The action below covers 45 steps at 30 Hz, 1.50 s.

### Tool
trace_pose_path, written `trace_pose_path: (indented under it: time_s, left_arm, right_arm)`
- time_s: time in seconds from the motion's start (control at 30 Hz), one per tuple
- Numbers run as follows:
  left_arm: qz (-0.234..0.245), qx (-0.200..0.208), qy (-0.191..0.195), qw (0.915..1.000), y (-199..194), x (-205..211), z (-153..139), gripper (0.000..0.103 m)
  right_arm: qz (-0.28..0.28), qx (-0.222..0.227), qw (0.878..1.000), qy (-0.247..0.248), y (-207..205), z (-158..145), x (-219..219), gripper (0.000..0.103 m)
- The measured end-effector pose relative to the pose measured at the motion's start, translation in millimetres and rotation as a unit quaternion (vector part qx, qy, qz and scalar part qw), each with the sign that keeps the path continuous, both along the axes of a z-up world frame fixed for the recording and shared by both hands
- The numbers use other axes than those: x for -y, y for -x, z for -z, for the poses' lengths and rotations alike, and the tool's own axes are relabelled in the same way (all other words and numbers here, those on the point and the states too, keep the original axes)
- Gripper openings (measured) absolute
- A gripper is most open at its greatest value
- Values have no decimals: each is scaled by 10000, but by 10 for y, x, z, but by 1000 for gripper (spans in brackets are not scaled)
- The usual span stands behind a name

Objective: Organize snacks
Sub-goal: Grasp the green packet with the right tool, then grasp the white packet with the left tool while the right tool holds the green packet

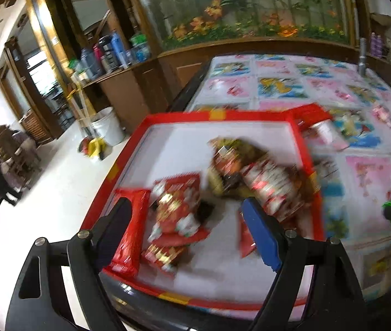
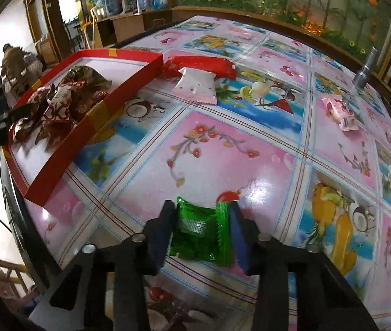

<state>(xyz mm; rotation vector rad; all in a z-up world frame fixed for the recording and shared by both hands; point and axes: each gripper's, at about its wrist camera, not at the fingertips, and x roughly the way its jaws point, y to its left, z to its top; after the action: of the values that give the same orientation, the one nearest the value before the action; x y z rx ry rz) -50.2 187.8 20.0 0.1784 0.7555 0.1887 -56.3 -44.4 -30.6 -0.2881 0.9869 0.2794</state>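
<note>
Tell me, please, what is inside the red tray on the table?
The red tray holds a heap of red and brown snack packets, overlapping on its white floor. Blur hides the prints, and whatever lies beneath the heap is covered.

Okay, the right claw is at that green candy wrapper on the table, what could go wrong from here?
1. The right claw has its fingers against the edges of the thin, crinkly green packet; it could buckle or slip out on lifting.
2. The red tray sits at the table's corner and looks to overhang it slightly; a bump while dropping the packet in might shift it.
3. The left claw hangs open above the tray's snack pile, so the two hands could collide there.
</note>
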Motion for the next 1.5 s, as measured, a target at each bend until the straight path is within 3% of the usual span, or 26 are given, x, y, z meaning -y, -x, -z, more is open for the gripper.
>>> trace_pose_path:
  time_s: [0.1, 0.2, 0.3, 0.4, 0.53, 0.7, 0.9, 0.97, 1.03, 1.17, 1.5]
  left_arm:
    - [397, 55, 92, 9992, -90, 232, -178, 83]
    - [837, -8, 111, 9964, -277, 604, -294, 87]
    - [1096, -418, 367, 9924, -638, 995, -239, 87]
    - [948, -980, 638, 9886, -1014, 1243, -41, 87]
    - [535, -1392, 882, 9849, -1392, 1370, 214, 87]
    - [465, -1447, 796, 9852, -1536, 1591, 346, 87]
    - [292, -1736, 1061, 9787, -1700, 1627, 524, 87]
    - [349, -1665, 1156, 9786, -1685, 1638, 555, 87]
    - [456, -1612, 1270, 9777, -1676, 1647, 563, 81]
    - [682, -1454, 1284, 9786, -1682, 1651, 505, 35]
    - [1135, -1379, 1309, 9752, -1353, 1722, 476, 33]
  right_arm:
    - [146, 43, 9998, 99, -159, -13, 175, 35]
    - [657, -188, 9973, -267, -495, -27, 533, 35]
    - [1288, -164, 9909, -350, -883, -41, 858, 35]
    - [1621, -36, 9855, -491, -1159, -47, 1005, 36]
    - [1762, 176, 9800, -904, -1292, -48, 1133, 36]
    - [1617, 151, 9783, -1288, -1279, -45, 1247, 38]
    - [1637, 78, 9770, -1362, -1283, -49, 1230, 40]
    - [1663, 35, 9754, -1450, -1290, -49, 1256, 40]
    - [1683, 11, 9741, -1510, -1286, -50, 1272, 40]
    - [1706, 29, 9740, -1493, -1286, -49, 1270, 40]
    - [1626, 92, 9766, -1402, -1266, -49, 1248, 37]
